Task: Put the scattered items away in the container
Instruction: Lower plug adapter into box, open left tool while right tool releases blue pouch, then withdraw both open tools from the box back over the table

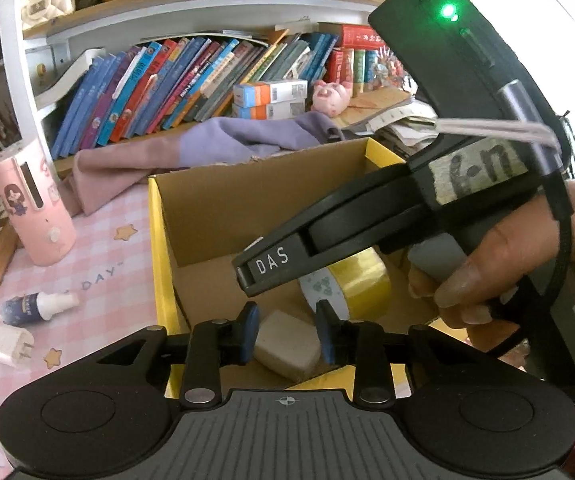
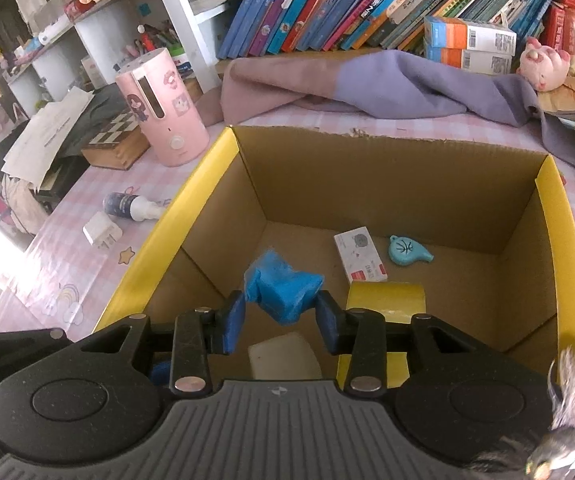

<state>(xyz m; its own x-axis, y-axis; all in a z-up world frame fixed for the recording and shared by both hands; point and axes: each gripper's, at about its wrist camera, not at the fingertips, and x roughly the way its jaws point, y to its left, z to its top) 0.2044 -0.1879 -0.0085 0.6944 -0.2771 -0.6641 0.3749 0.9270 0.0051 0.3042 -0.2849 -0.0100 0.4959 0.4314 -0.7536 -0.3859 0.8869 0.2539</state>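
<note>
A cardboard box (image 1: pixel 158 240) (image 2: pixel 167 224) with yellow rims stands on the pink checked table. My left gripper (image 1: pixel 288 330) hangs over its near corner, jaws open, a beige block (image 1: pixel 287 346) (image 2: pixel 283 354) lying on the floor between and just below the tips. My right gripper (image 2: pixel 280 322) is over the box too, jaws slightly open, with a blurred blue crumpled lump (image 2: pixel 283 292) between the tips. In the left wrist view the right gripper (image 1: pixel 247 276) shows side-on, held by a hand (image 1: pixel 487 276). A yellow tape roll (image 1: pixel 353 284) (image 2: pixel 385 300), a white card pack (image 2: pixel 359 254) and a teal charm (image 2: pixel 407 250) lie inside.
Left of the box lie a small dark bottle (image 1: pixel 37 306) (image 2: pixel 131 206) and a white plug (image 1: pixel 9 346) (image 2: pixel 101 232). A pink cylinder (image 1: pixel 31 204) (image 2: pixel 163 108) and a chessboard case (image 2: pixel 115 136) stand further left. A purple cloth (image 1: pixel 207 144) (image 2: pixel 367 80) and bookshelves lie behind.
</note>
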